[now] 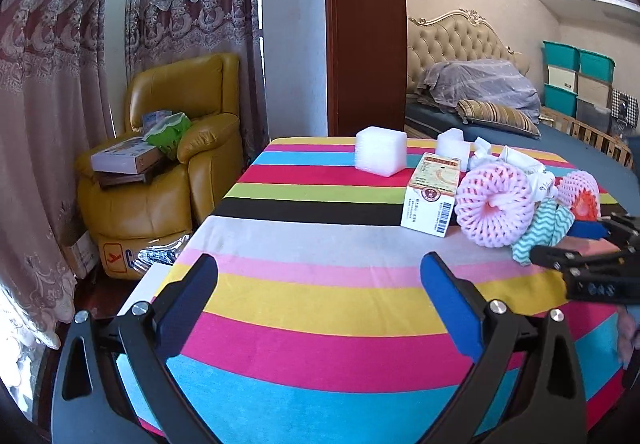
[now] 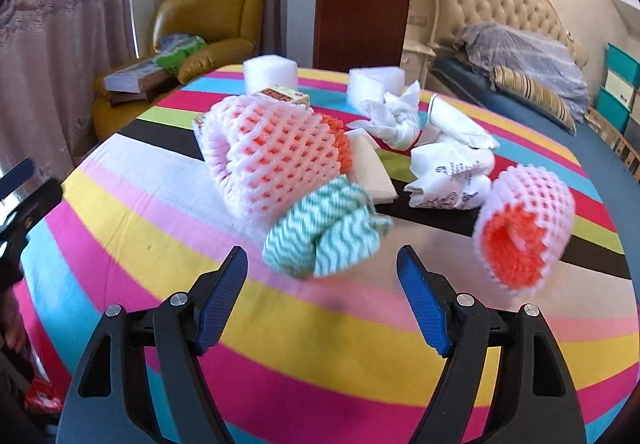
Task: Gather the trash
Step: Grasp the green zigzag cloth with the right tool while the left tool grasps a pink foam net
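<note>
Lying bunched mid-tabletop, the trash is a green-and-white zigzag cloth wad touching a large pink foam fruit net, with a smaller pink-and-orange foam net to the right and crumpled white paper farther back, perhaps tissue. The right tool stands spread just short of the cloth; the left tool stands spread over the bare striped tabletop.

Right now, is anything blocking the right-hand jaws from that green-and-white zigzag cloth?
Nothing visible. The green-and-white zigzag cloth lies just ahead of the open right gripper, only bare striped tablecloth between. The pink foam fruit net sits behind it.
</note>
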